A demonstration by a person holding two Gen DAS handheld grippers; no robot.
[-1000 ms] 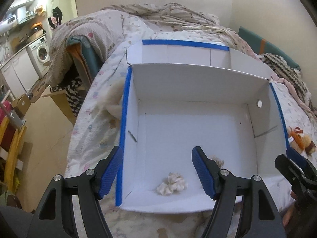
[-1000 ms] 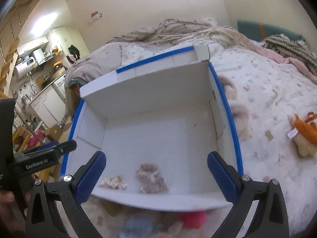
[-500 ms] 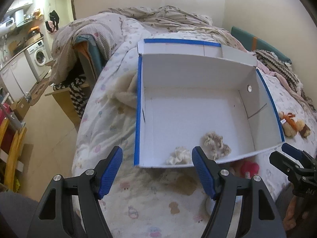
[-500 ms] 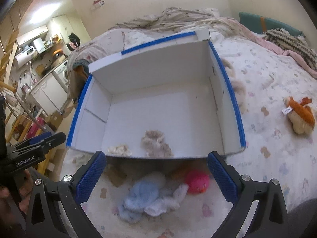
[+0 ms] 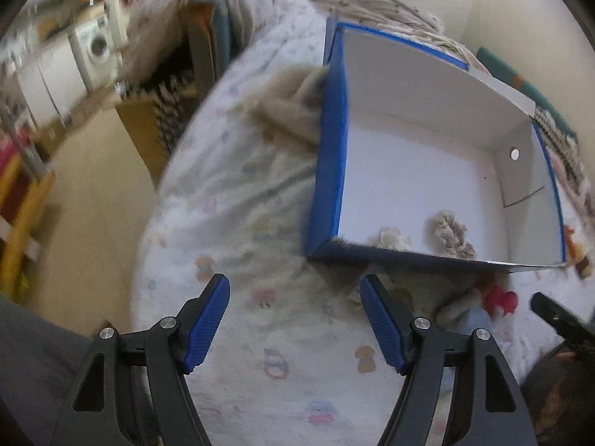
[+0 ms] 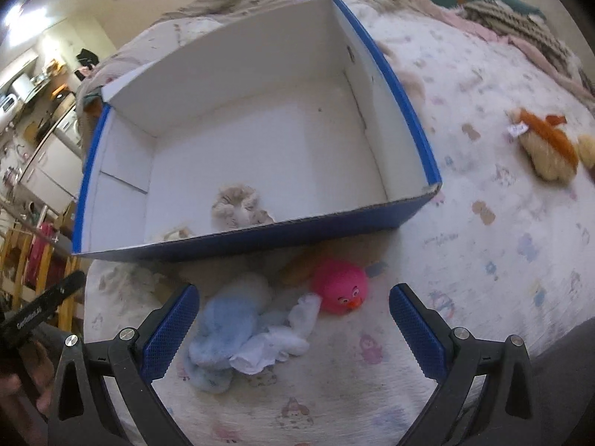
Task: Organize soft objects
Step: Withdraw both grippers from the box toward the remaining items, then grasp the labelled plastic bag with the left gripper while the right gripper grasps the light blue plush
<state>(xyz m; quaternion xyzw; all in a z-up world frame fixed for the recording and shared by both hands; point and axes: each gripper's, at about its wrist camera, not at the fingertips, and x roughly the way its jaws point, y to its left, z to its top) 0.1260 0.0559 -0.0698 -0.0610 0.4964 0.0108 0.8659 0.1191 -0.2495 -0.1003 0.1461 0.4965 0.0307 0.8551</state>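
A blue-edged white cardboard box (image 6: 409,107) (image 5: 327,171) lies on the bed with a beige scrunchie (image 6: 238,206) (image 5: 450,232) and a cream scrunchie (image 5: 390,238) (image 6: 174,233) inside near its front wall. In front of the box lie a pale blue fluffy sock (image 6: 223,334), a white sock (image 6: 282,338) and a pink plush bird (image 6: 340,288) (image 5: 500,299). My right gripper (image 6: 292,319) hangs open just above the socks. My left gripper (image 5: 295,312) is open over bare bedspread, left of the pile.
An orange and tan plush toy (image 6: 546,145) lies on the bedspread to the right. A fuzzy beige item (image 5: 290,111) rests against the box's left side. Rumpled blankets (image 6: 513,22) lie behind. The bed's edge drops to the floor (image 5: 93,200) at left.
Both grippers have pulled back from over the box and sunk toward the bedspread. The socks and pink bird have come into view between the right fingers. The left view swung left.
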